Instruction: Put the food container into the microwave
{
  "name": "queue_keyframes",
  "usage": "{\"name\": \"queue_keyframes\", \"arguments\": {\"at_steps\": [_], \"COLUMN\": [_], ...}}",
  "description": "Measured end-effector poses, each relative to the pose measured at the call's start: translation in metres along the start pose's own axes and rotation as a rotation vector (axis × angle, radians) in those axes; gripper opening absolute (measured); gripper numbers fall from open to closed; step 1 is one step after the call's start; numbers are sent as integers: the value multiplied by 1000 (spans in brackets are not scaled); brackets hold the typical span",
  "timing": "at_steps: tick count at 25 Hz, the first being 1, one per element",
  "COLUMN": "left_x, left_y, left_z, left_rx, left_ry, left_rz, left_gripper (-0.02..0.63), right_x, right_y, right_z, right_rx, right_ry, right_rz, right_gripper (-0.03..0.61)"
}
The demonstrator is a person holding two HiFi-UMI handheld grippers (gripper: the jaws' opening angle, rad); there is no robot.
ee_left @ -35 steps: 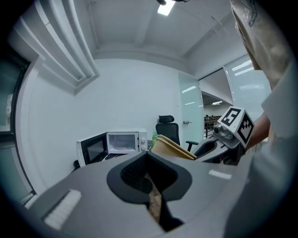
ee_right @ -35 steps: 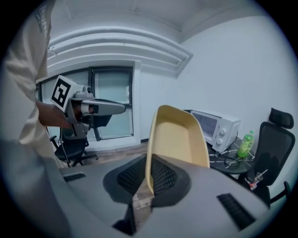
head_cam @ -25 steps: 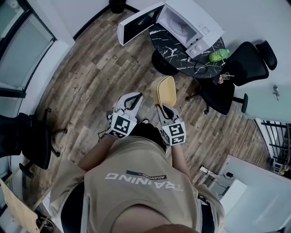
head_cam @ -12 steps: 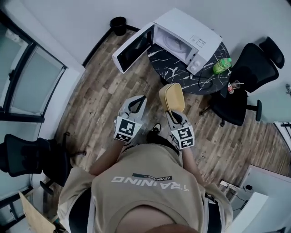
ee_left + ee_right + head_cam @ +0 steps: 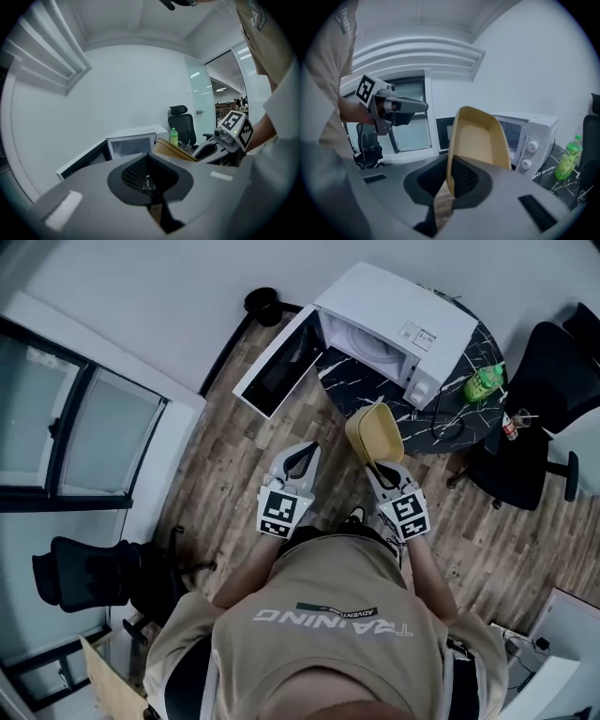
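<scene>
Hanging on edge in mid-air, the container (image 5: pixel 375 432) is pinched by one wall in the right gripper (image 5: pixel 377 467), just short of the microwave (image 5: pixel 398 315), probably so it leads into the cavity. The door (image 5: pixel 274 367) stands open for that. The left gripper (image 5: pixel 305 452) is closed on nothing, spare. The shirt (image 5: pixel 323 615) reads "TRAINING"; the microwave's label is too small to read.

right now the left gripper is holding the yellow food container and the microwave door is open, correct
Wrong gripper. The right gripper holds the food container by its rim, as the right gripper view shows; the left gripper is shut on nothing. The microwave door is open.
</scene>
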State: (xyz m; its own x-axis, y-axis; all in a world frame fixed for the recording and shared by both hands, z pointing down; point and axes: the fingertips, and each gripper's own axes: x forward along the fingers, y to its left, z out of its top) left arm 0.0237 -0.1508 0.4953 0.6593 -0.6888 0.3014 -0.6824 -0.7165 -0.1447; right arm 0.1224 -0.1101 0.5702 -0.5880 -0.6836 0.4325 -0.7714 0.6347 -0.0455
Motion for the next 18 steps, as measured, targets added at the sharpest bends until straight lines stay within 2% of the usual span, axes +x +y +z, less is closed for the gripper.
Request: {"name": "queue_keyframes", "arguments": {"at_steps": [3,7,11,15,18], "left_x": [10,30,49,62,83], "left_y": [-2,11,28,51,66], "left_z": [-9,-1,-6,-20,-7], "left_rx": [-42,-52,-71,-115,-111], "left_ry": [30,22,16,26,-20], "left_rz": [1,-1,2,1,-25], "left_gripper": [2,2,2,2,2], "right_x": [6,16,34,56,64], "right_y": [0,-10,-33,-36,-48], "right_z": [-1,-4,-8,-1,5], "right_rx": [24,36,13,8,2], "right_ry": [10,36,83,95,138], "right_rz": [40,71,65,59,35], "right_gripper": [28,28,28,28,28]}}
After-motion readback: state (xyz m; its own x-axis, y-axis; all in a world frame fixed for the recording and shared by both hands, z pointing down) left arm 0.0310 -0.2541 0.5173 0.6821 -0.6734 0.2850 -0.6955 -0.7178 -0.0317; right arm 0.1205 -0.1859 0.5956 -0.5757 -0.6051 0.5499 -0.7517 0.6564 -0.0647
